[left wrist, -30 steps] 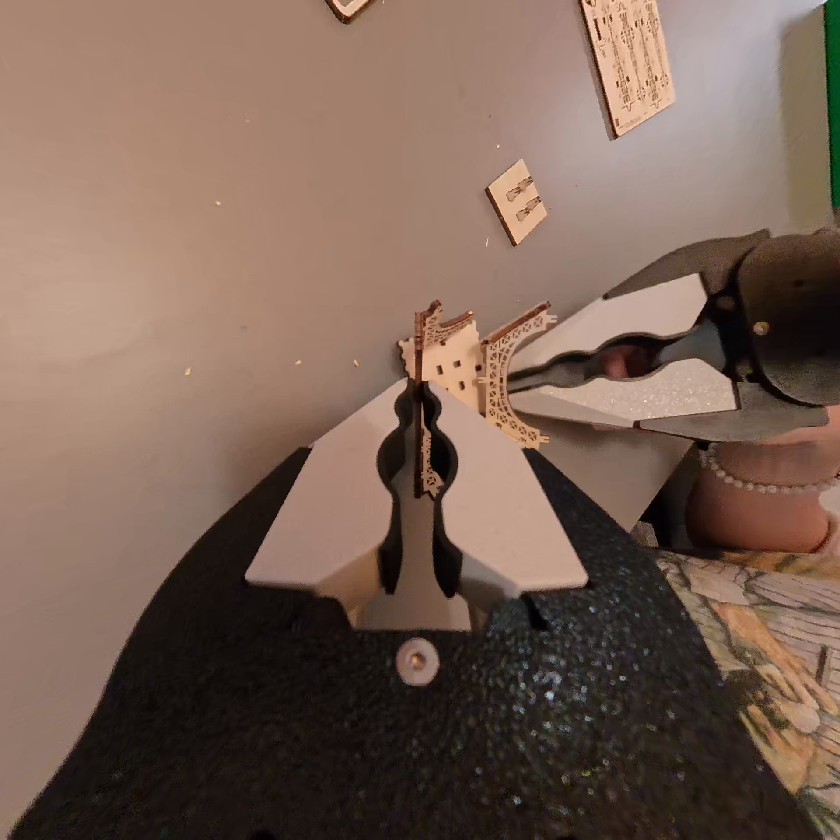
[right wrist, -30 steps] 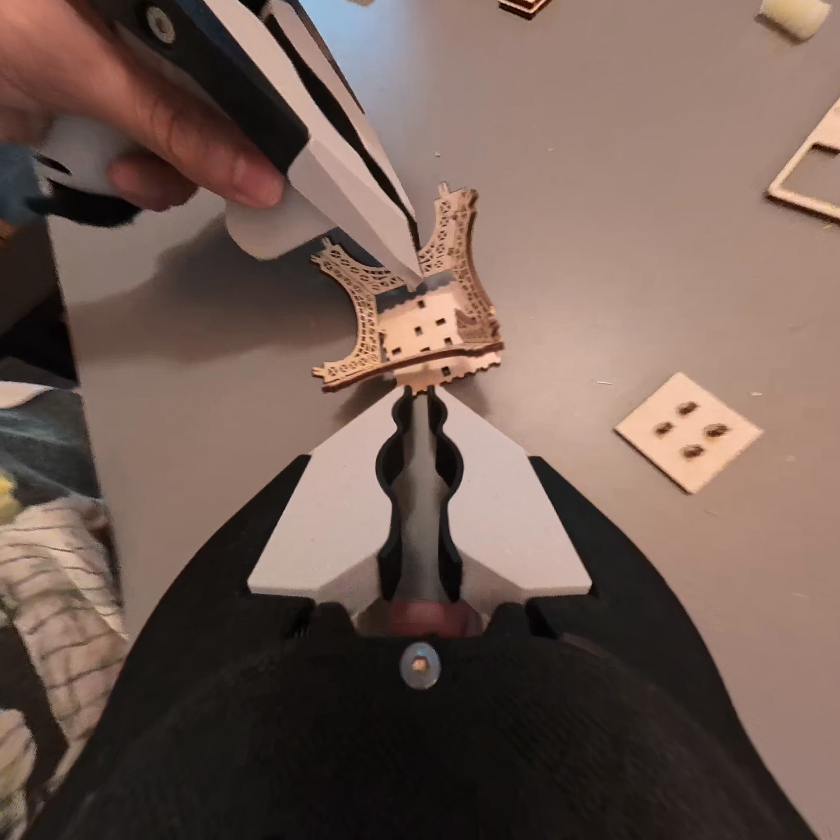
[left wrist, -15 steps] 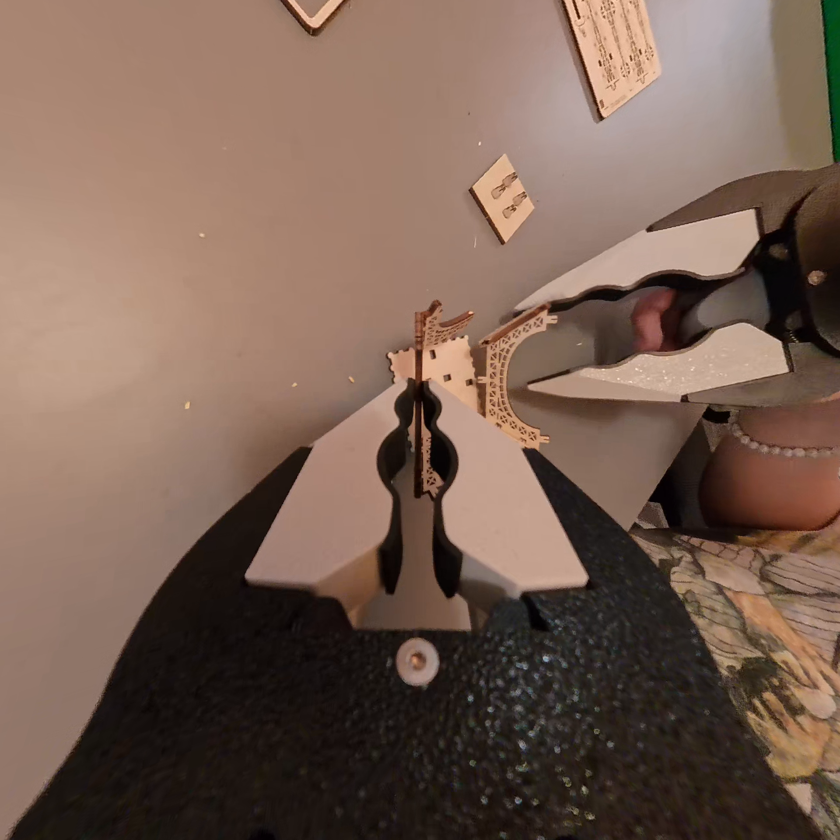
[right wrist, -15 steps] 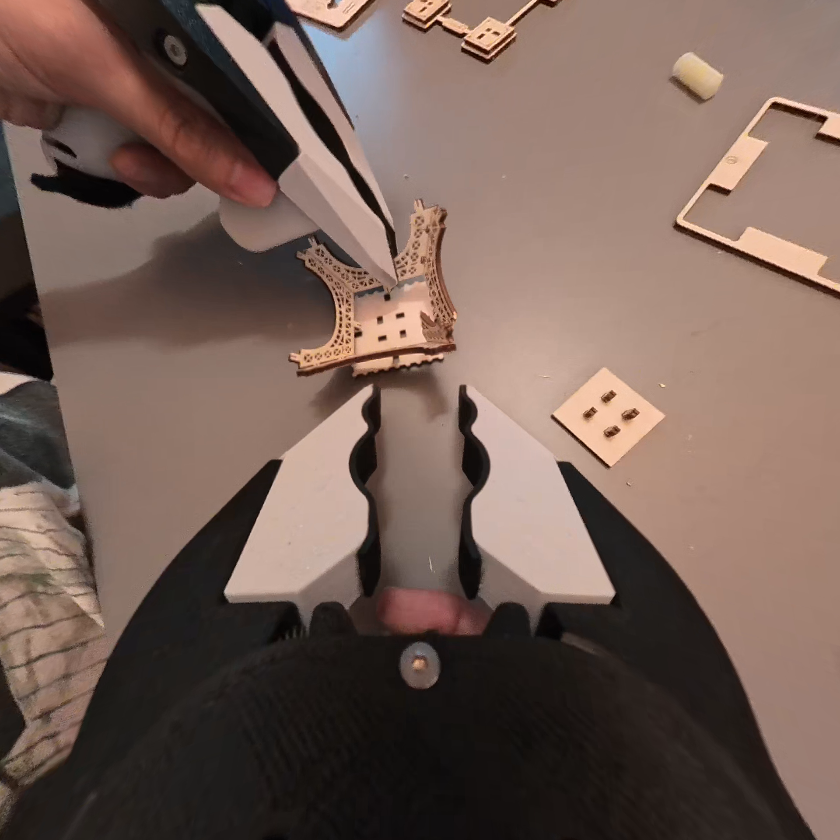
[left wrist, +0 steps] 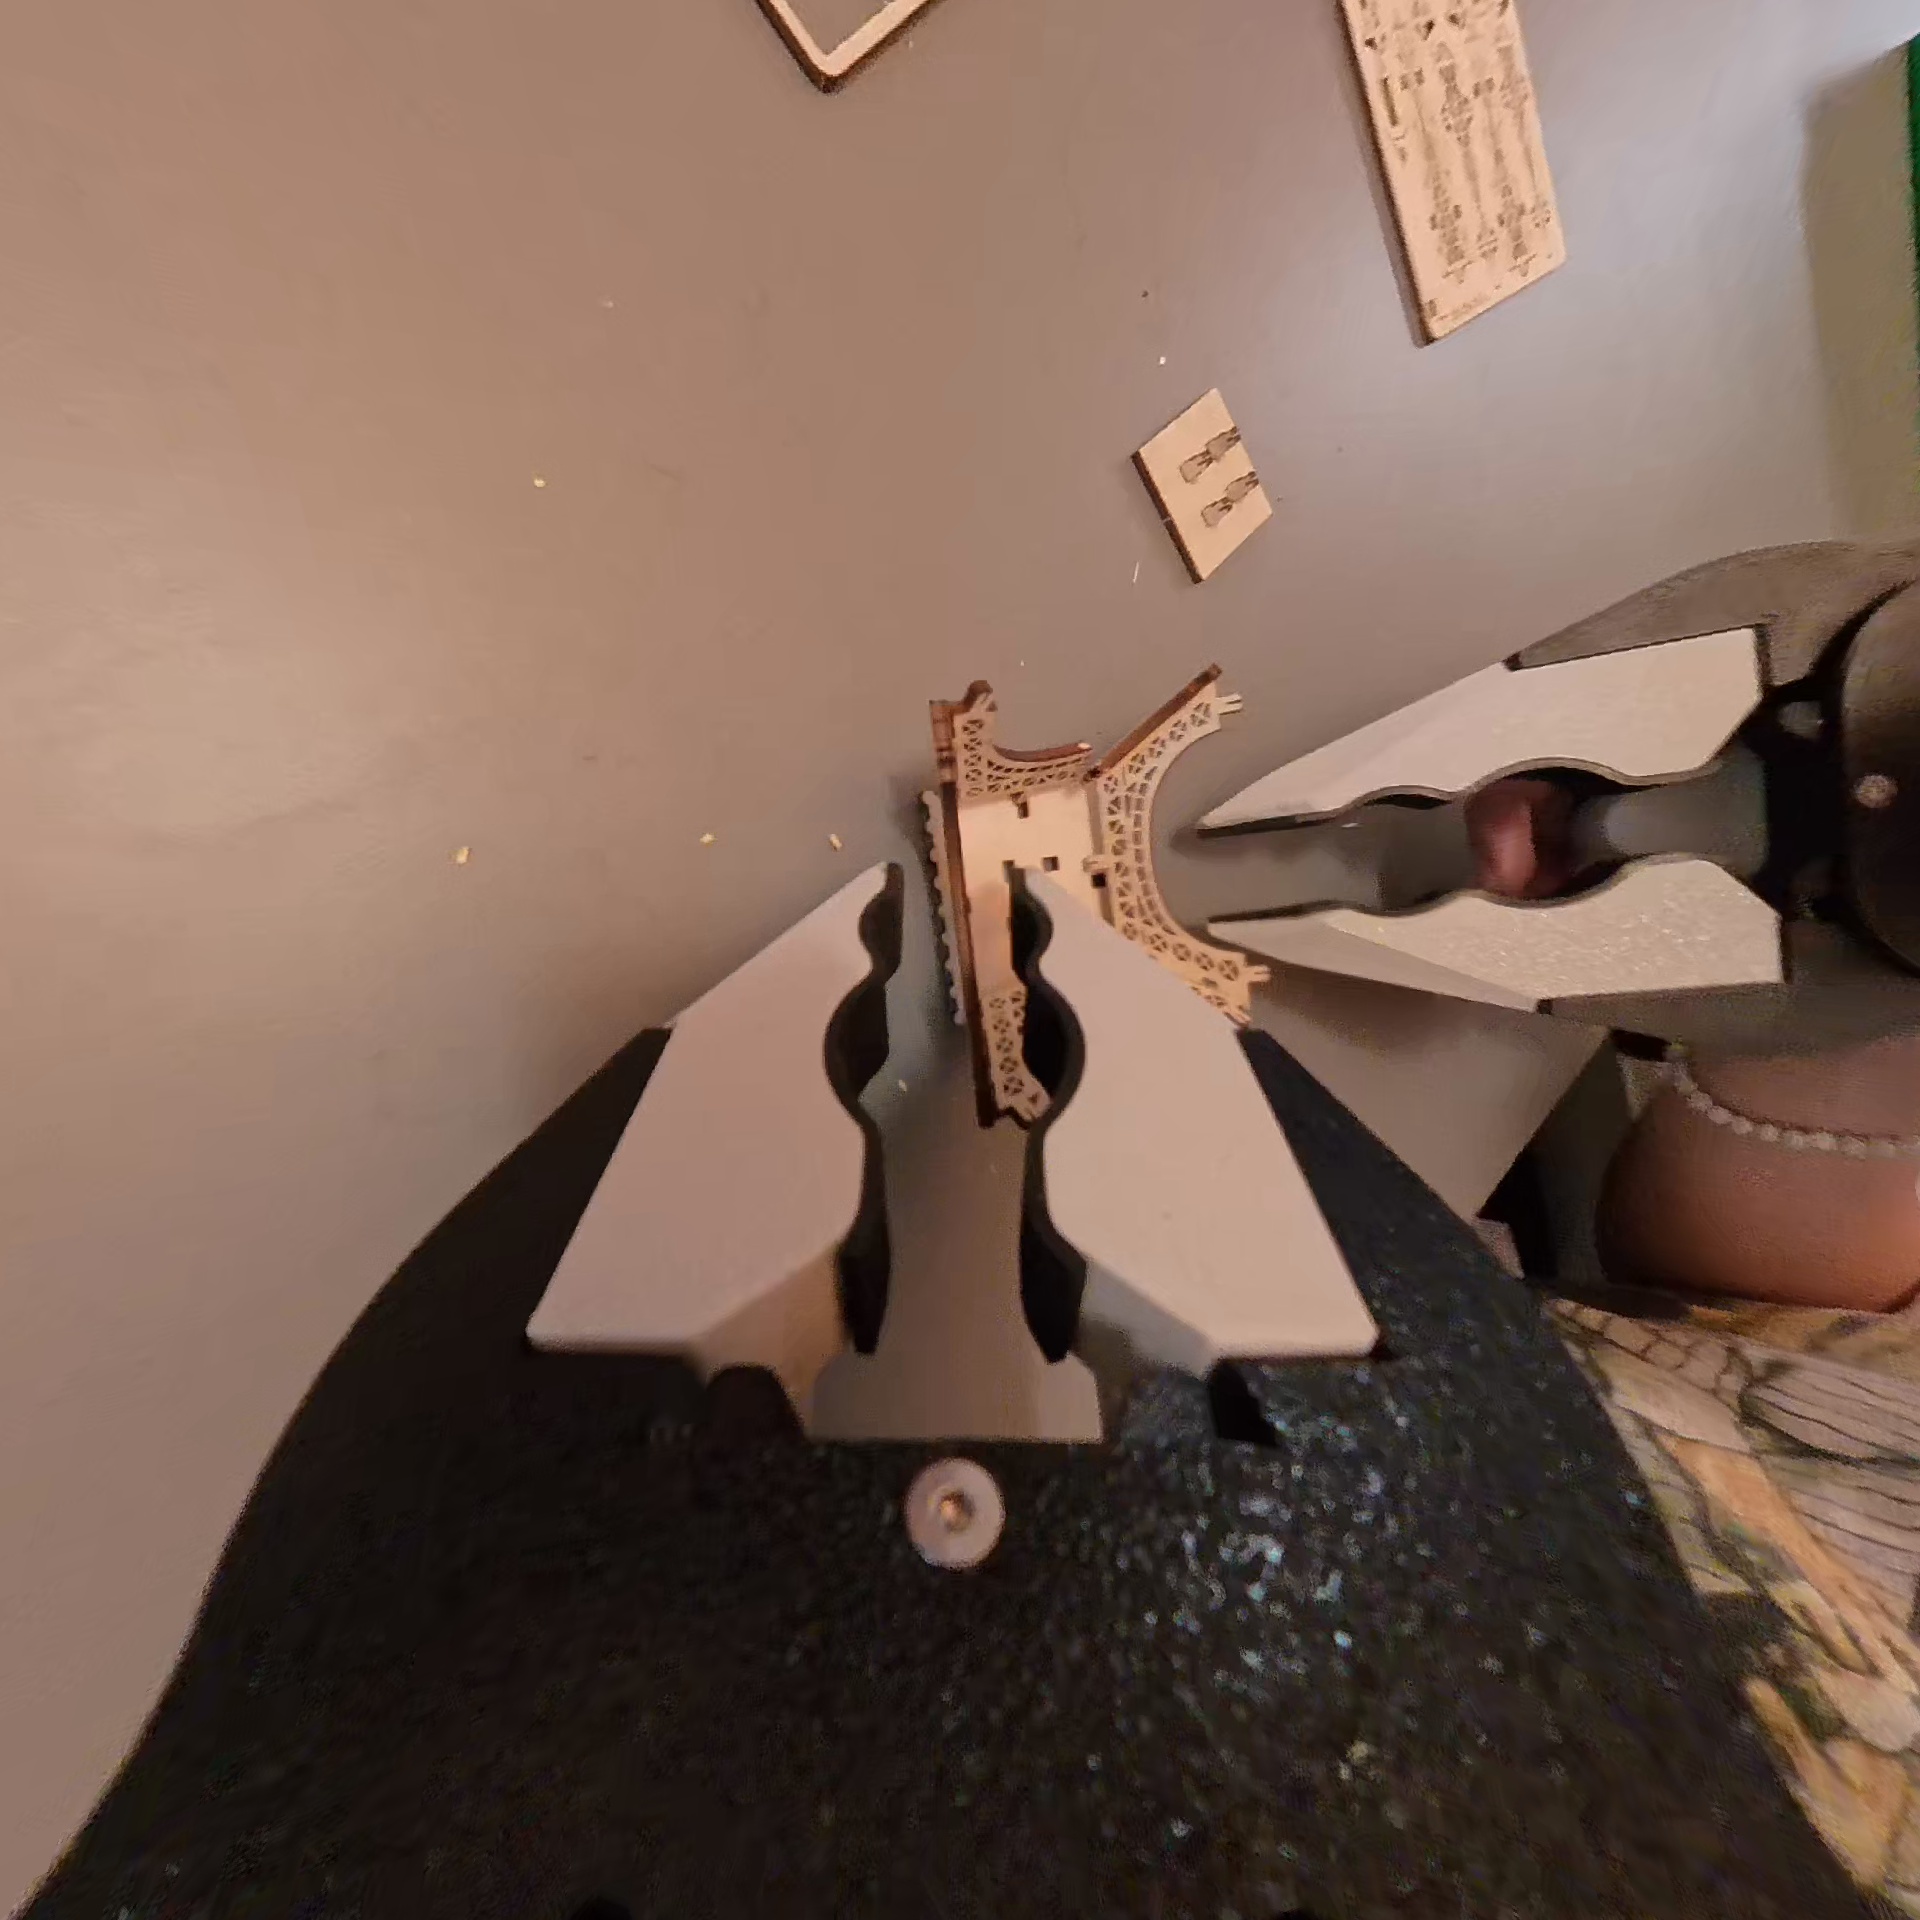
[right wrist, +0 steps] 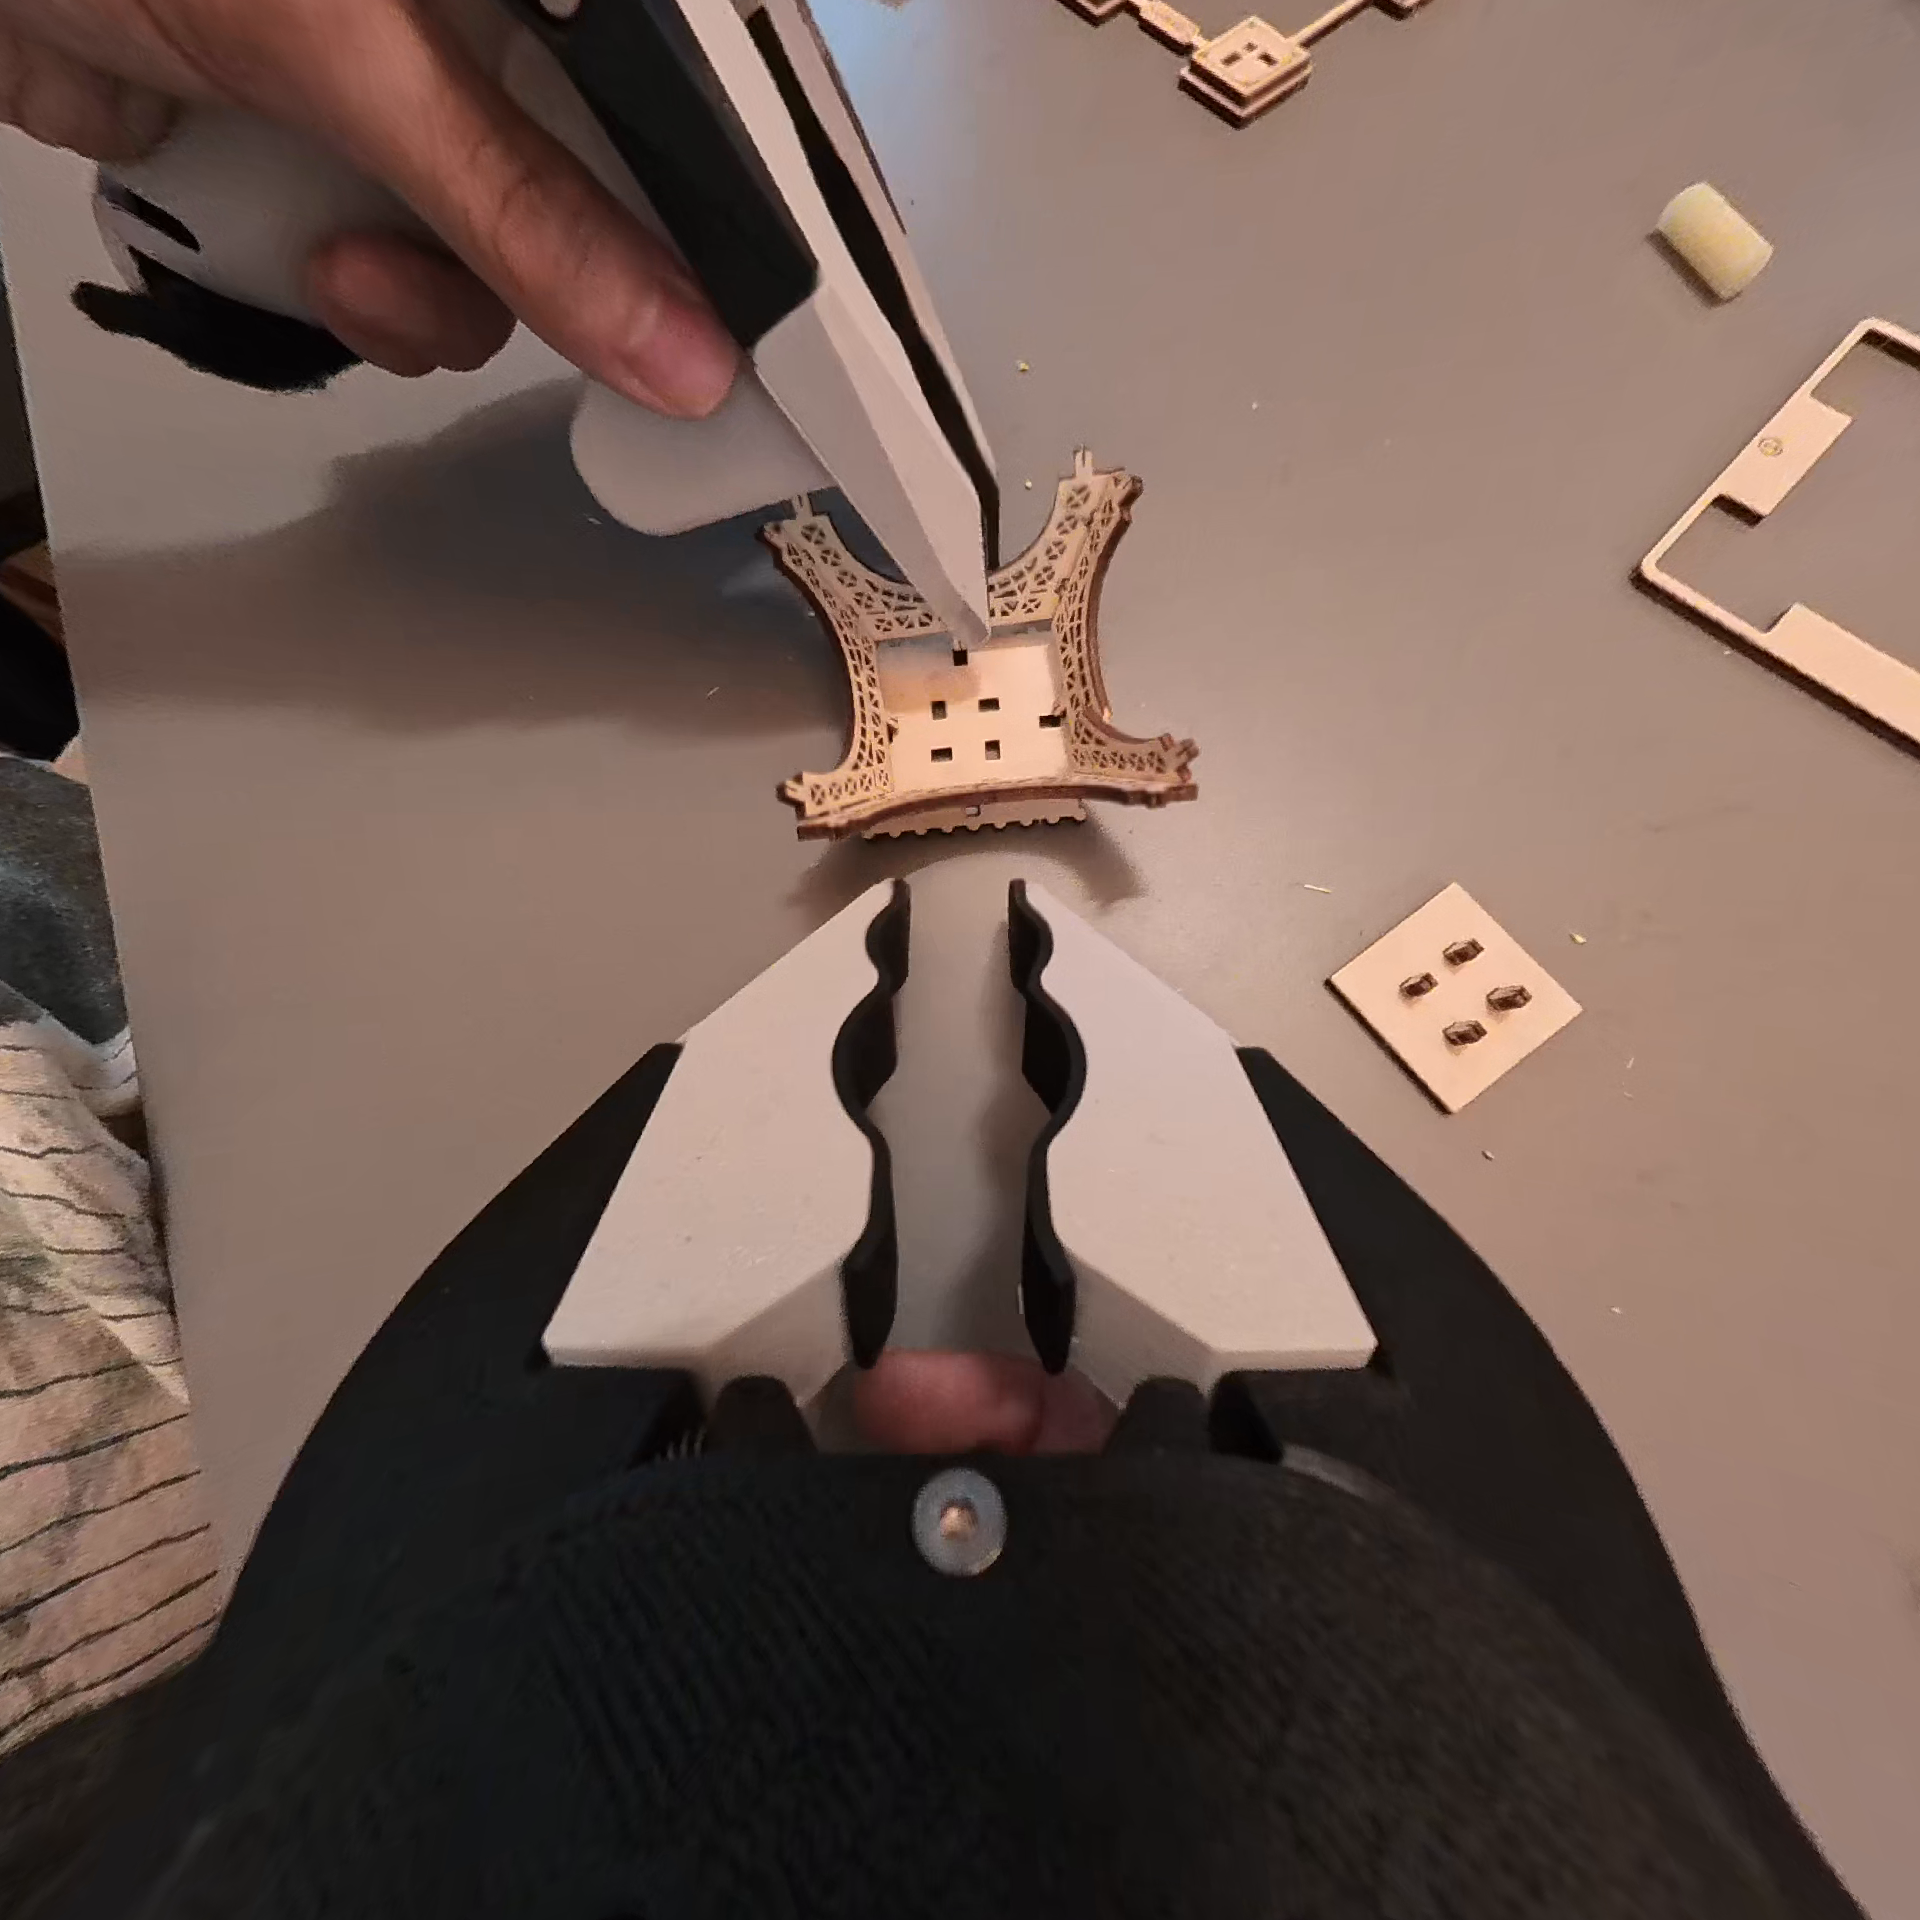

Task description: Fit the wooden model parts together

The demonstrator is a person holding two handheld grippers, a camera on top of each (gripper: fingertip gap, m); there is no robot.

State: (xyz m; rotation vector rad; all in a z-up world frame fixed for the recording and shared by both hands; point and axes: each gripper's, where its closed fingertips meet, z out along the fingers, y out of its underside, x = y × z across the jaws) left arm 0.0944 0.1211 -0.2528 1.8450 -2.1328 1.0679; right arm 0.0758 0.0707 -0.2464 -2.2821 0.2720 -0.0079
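Both grippers are parted, neither clamping anything. Left gripper (left wrist: 951, 883) has a leg of the tower base (right wrist: 987, 707) sitting loose between its fingers, maybe leaning on one, so it's clearly the nearer. Right gripper (right wrist: 958, 888) hangs just short of the base's near edge, which runs crosswise to its fingers. Slotted square (right wrist: 1455, 997) lies right of the base, a frame (right wrist: 1766, 582) further out.
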